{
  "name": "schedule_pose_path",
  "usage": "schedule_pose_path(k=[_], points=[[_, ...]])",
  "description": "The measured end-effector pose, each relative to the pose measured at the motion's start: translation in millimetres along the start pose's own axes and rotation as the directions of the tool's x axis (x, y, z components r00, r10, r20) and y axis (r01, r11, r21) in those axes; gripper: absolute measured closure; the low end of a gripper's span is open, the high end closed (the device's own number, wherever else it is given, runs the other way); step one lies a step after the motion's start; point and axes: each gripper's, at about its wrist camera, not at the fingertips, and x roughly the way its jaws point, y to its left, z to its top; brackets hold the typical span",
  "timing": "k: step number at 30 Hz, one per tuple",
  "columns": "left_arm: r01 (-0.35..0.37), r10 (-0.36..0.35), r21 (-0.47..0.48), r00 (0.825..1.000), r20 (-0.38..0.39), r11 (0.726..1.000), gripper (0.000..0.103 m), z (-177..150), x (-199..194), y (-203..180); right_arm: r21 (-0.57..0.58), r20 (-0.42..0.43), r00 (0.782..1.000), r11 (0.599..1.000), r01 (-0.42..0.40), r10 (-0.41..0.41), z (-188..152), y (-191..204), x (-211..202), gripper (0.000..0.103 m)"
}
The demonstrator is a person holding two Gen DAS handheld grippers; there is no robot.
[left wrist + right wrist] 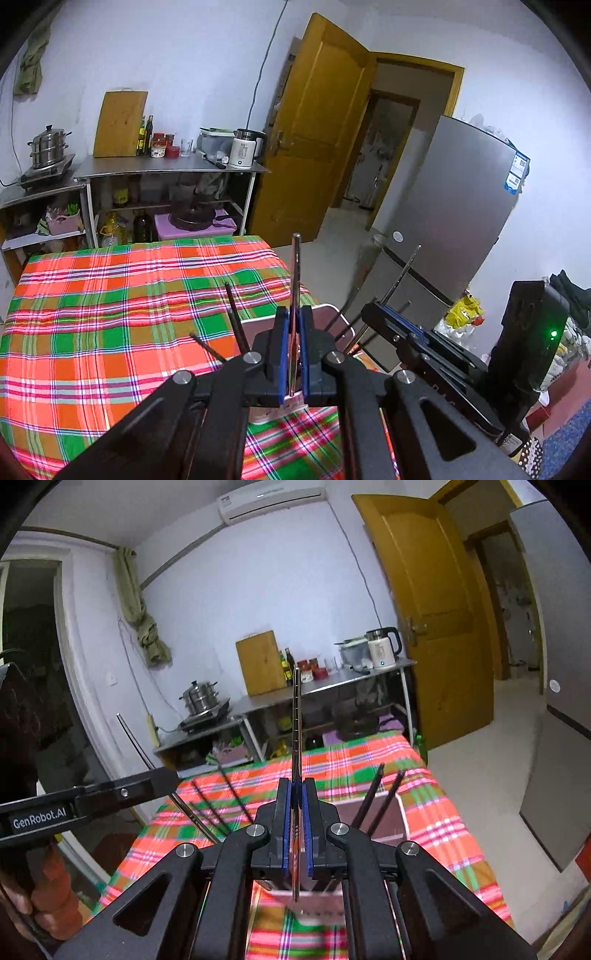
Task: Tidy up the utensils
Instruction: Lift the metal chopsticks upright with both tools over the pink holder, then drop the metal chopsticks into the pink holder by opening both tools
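Steel utensil [295,273] pinched edge-on in left gripper [294,321], another [296,716] in right gripper [297,794]; heads hidden.

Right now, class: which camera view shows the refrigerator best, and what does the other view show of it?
The left wrist view: the refrigerator stands nearly whole right of the open door, stickers on its side. The right wrist view catches only a grey strip cut off at the frame's right edge.

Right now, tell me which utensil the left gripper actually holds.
The flat silver utensil, edge-on, clamped upright between the shut blue pads of the left gripper. The dark chopsticks merely lean loose in the pink container below.
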Motion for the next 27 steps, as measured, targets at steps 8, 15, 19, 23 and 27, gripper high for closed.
schedule_pose_path(k=[8, 15, 19, 23, 27], points=[[-0.025, 0.024, -0.01, 0.999, -0.041, 1.0, 0.097, -13, 29, 11, -0.013, -0.008, 1.0, 1.0, 0.015, -0.015, -11, -4, 24, 0.097], [-0.042, 0.041, -0.014, 0.996, -0.082, 0.999, 0.097, -29, 44, 19, -0.028, -0.052, 0.998, 0.999, 0.022, -0.024, -30, -8, 37, 0.097], [-0.035, 0.034, -0.014, 0.994, -0.099, 0.999, 0.097, -37, 49, 19, -0.024, -0.08, 0.997, 1.0, 0.021, -0.022, -41, -11, 39, 0.097], [-0.035, 0.034, -0.009, 0.993, -0.111, 0.999, 0.097, -46, 51, 18, -0.014, -0.105, 0.994, 1.0, 0.024, -0.025, -49, -16, 41, 0.097], [-0.038, 0.037, -0.007, 0.993, -0.116, 0.999, 0.097, -52, 51, 17, -0.008, -0.131, 0.991, 1.0, 0.025, -0.026, -55, -18, 42, 0.097]])
